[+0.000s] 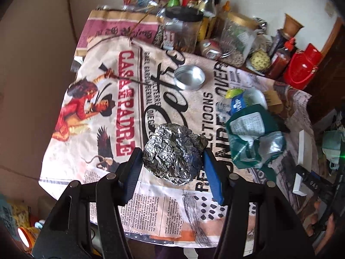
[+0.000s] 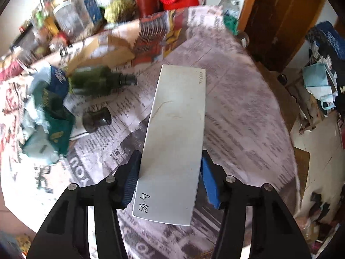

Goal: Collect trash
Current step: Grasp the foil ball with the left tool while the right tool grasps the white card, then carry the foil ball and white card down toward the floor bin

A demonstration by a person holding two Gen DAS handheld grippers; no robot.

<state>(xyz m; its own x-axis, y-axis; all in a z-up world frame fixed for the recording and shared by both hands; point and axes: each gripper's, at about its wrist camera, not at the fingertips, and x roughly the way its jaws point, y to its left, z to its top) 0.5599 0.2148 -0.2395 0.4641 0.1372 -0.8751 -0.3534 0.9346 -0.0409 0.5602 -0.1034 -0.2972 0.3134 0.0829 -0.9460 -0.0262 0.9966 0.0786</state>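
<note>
Black tongs (image 1: pixel 172 161), blue ribbed pads (image 1: pixel 212 179), silver pivot screws.

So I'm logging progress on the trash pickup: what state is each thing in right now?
left gripper: closed around the foil ball
foil ball: crumpled, held
right gripper: shut on the white box
white box: closed, held
round tin: open, empty
green wrapper: crumpled, lying on the tablecloth
</note>
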